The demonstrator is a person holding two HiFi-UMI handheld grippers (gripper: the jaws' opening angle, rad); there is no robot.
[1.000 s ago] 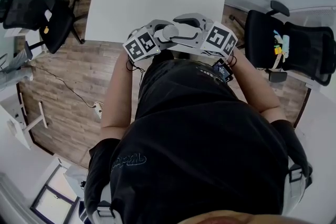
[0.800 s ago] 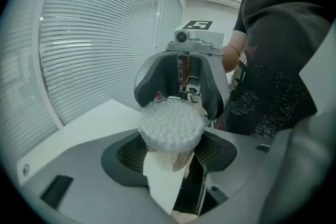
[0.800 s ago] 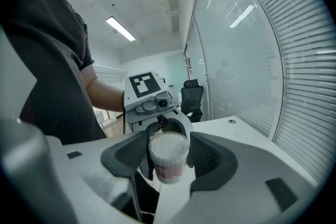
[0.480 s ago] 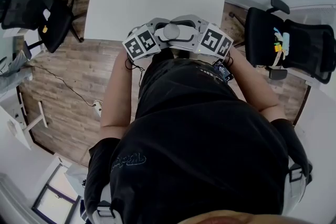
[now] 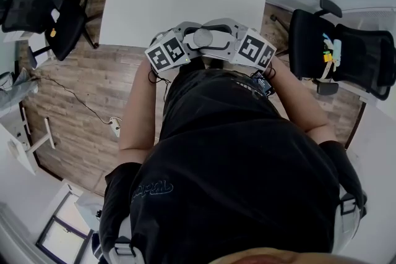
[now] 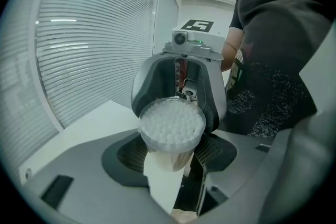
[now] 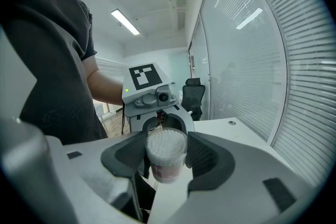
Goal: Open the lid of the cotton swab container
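Clear-plastic cotton swab container (image 7: 166, 160) is held in the air at the chest of the person (image 5: 235, 164), its body clamped in the left gripper's (image 6: 173, 153) jaws and its lid (image 6: 171, 124) end in the right gripper's (image 7: 164, 157) jaws. Lid removal seems in hand: next, the lid must be drawn off squarely while the body is kept steady.

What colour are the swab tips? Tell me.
The swab tips are white; the left gripper view shows them best.
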